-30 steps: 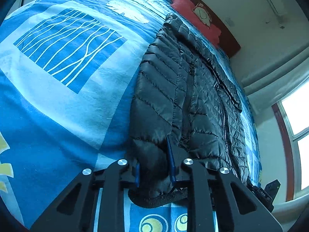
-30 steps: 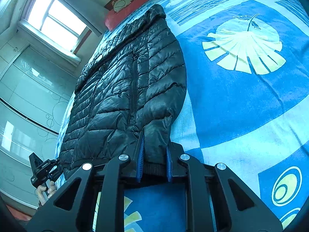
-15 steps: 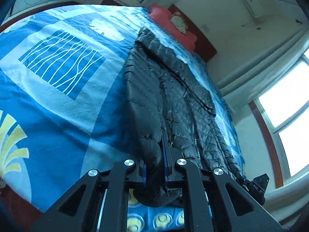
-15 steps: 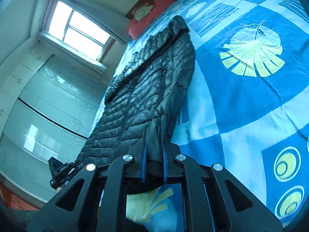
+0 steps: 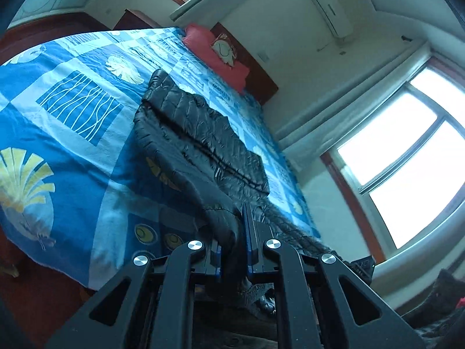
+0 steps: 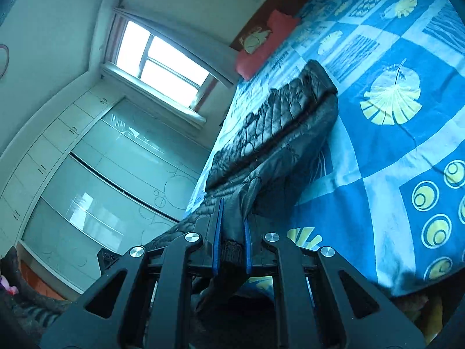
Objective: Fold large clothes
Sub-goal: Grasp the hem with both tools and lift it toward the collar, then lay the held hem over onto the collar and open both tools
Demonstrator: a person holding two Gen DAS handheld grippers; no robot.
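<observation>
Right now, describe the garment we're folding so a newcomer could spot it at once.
Start at the bed with the blue patterned cover. Along its window side lies a long black quilted puffer jacket, collar toward the red pillow. It is the only dark, shiny thing there, and its near end is lifted, pinched in both tools.

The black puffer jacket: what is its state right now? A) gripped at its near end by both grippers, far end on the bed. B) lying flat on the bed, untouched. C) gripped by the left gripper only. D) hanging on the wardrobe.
A: the left gripper and the right gripper each clamp black jacket fabric, while its far end rests on the blue bedspread.
</observation>
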